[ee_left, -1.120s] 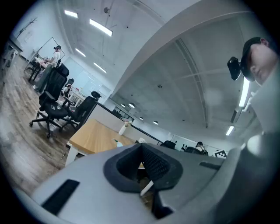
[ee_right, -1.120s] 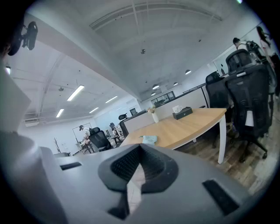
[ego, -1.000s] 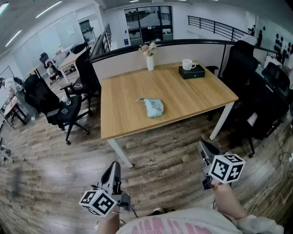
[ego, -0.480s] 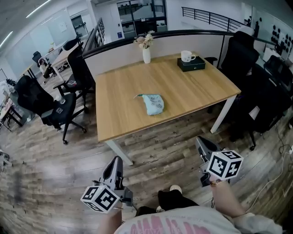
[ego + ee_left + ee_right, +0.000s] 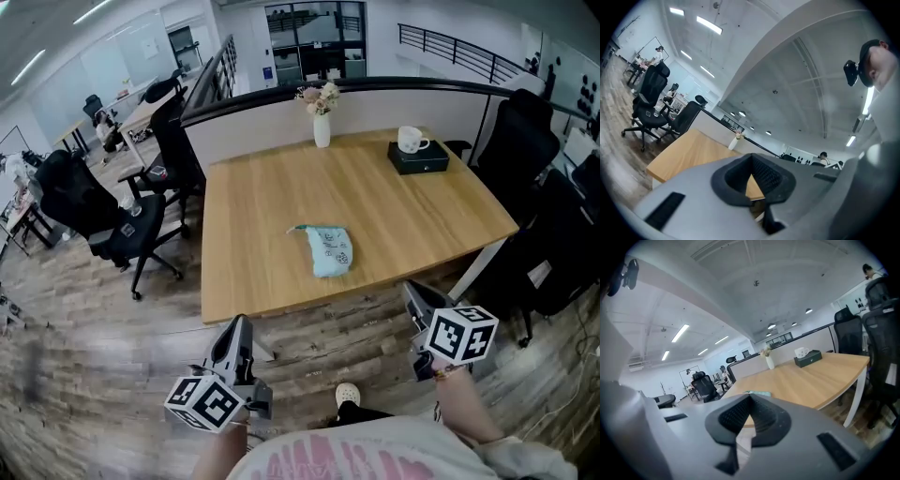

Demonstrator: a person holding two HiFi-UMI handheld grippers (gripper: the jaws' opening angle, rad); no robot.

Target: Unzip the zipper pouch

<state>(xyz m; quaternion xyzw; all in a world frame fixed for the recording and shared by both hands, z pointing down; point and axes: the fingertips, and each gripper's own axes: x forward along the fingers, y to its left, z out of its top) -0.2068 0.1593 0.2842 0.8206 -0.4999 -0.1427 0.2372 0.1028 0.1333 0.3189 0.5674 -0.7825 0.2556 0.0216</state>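
The zipper pouch (image 5: 328,250) is lying flat on the table (image 5: 253,216), near its front edge. Its contents are not showing. A vase (image 5: 322,131) is holding flowers (image 5: 319,96); a mug (image 5: 410,139) is sitting on a dark box (image 5: 424,160). The left gripper (image 5: 236,337) and right gripper (image 5: 419,305) are hovering short of the table, jaws closed on nothing.

No readable text, labels, brands, numbers or signs anywhere in view

White shirt (image 5: 375,457), pink print
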